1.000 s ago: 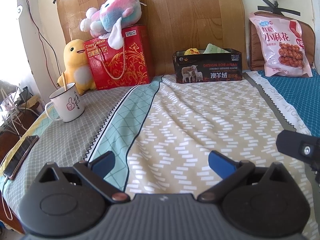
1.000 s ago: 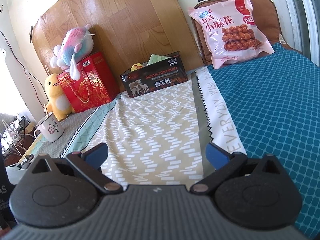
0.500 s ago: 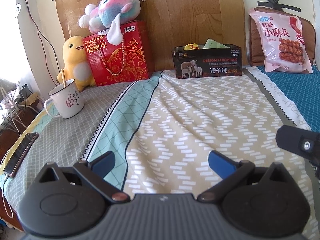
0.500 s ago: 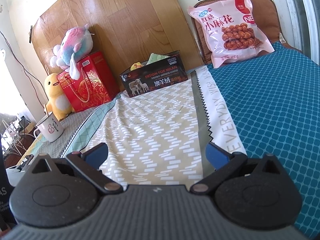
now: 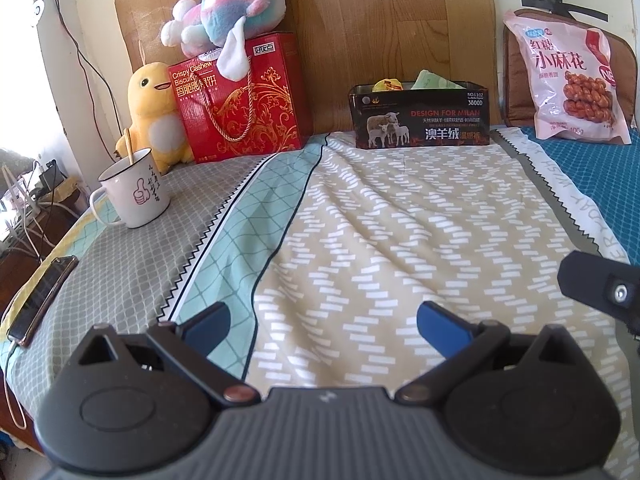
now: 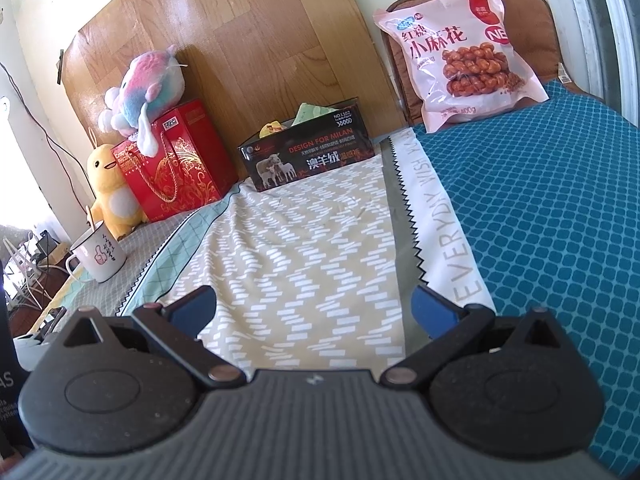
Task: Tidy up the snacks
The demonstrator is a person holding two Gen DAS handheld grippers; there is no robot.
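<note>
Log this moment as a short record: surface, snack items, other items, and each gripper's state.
surface: patterned bedsheet, wooden board behind
snack bag: pink bag leaning upright at the far right
box: black open-top box with a few packets showing inside
gift box: red biscuit box, pastel plush on top
other: yellow plush, white mug, phone
left gripper: open, holding nothing
right gripper: open, holding nothing
</note>
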